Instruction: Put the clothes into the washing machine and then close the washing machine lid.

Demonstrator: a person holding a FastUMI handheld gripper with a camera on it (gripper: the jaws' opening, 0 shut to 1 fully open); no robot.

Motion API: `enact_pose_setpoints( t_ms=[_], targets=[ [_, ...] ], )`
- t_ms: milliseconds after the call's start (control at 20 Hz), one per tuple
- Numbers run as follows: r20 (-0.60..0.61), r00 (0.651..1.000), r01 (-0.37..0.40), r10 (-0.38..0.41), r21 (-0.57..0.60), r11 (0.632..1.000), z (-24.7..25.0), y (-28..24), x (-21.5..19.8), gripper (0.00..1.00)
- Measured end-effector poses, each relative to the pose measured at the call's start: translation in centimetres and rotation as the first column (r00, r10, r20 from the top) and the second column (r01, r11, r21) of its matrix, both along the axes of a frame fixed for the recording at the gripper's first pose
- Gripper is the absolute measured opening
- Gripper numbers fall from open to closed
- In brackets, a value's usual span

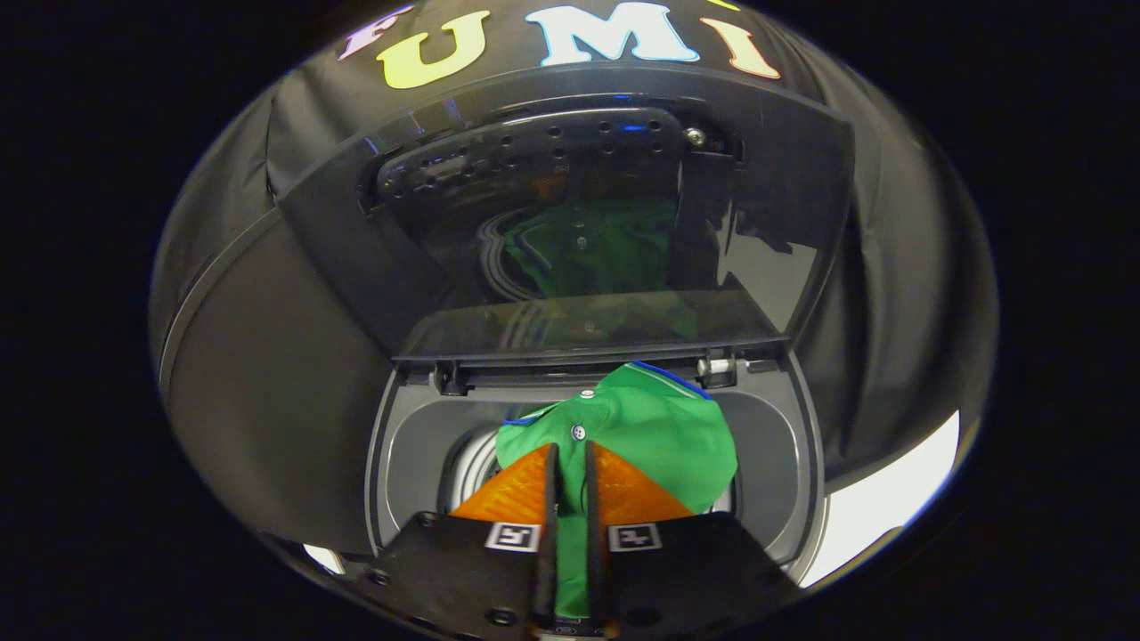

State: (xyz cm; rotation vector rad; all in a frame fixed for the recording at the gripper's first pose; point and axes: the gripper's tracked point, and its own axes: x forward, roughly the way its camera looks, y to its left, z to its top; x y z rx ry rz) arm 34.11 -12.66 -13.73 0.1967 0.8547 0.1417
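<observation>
A green garment (655, 432) with blue trim and small buttons hangs over the round opening of the washing machine (410, 445). My gripper (570, 458) is shut on the green garment: a fold of the cloth runs between its two orange fingers (517, 490), which stand almost together. The cloth bulges just ahead of the fingers and covers most of the drum mouth. The machine's dark lid (570, 223) stands raised beyond the garment, hinged at the back of the opening, and its glossy inner face mirrors the green cloth.
The grey rim (775, 454) of the tub rings the opening. A sliver of the metal drum (472, 463) shows left of the cloth. Black booth cloth (267, 374) hangs to the left and right of the machine. A pale surface (891, 507) shows to the right of the washer.
</observation>
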Motion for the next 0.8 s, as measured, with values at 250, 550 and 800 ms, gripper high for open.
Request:
enact_pose_setpoints(
  t_ms=[250,550,800],
  targets=[
    [-0.028,1.0,-0.014,0.012,-0.064,0.998,-1.3,-0.3,-1.2,0.99],
    [0.023,0.999,-0.022,0.022,-0.024,0.999,1.2,0.5,-1.7,0.98],
    [0.123,0.991,-0.046,0.047,-0.018,0.999,5.3,0.8,-2.7,0.98]
  ],
)
